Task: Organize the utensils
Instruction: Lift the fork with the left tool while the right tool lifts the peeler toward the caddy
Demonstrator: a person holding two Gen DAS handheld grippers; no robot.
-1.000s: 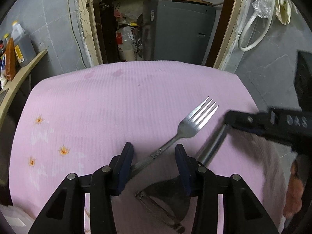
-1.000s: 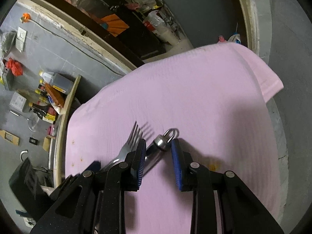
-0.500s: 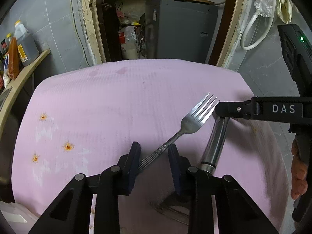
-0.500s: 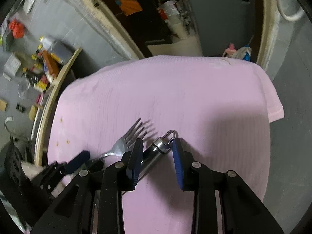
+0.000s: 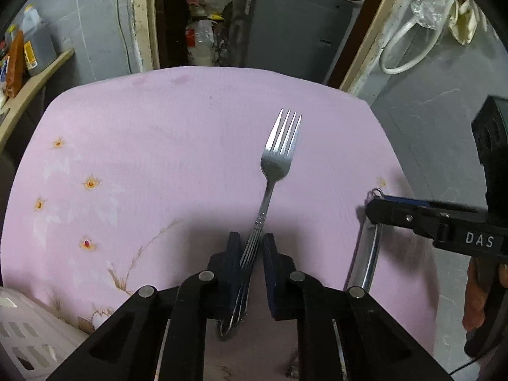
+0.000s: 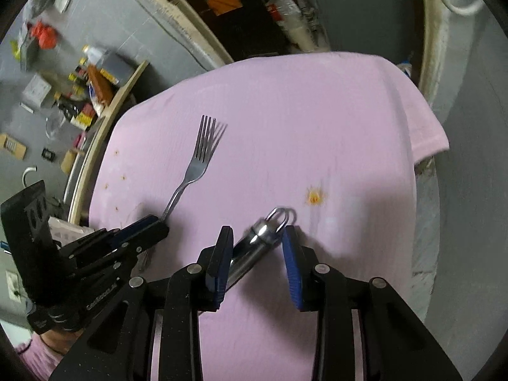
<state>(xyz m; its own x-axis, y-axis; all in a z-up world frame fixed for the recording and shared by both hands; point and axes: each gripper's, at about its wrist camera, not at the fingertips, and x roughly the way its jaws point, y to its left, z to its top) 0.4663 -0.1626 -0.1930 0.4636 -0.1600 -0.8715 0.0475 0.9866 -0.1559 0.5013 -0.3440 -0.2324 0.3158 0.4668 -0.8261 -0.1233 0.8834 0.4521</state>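
we hold the left gripper (image 5: 250, 254) with jaws clamped on the fork (image 5: 279, 155) handle over the pink tabletop (image 5: 158, 146); right gripper (image 6: 257, 254) jaws gape around the steel-handled utensil (image 6: 254, 247), touching only one.

Dim indoor light, fisheye warp, slight blur.

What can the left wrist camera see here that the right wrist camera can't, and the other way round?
Only the left view shows the white basket at its lower left corner and the hose on the wall.

Only the right view shows the cloth's hanging corner and the ringed metal handle lying between the right tongs, which are open.

Both show the fork on the pink cloth, its handle inside the left tongs, plus the cluttered shelf.
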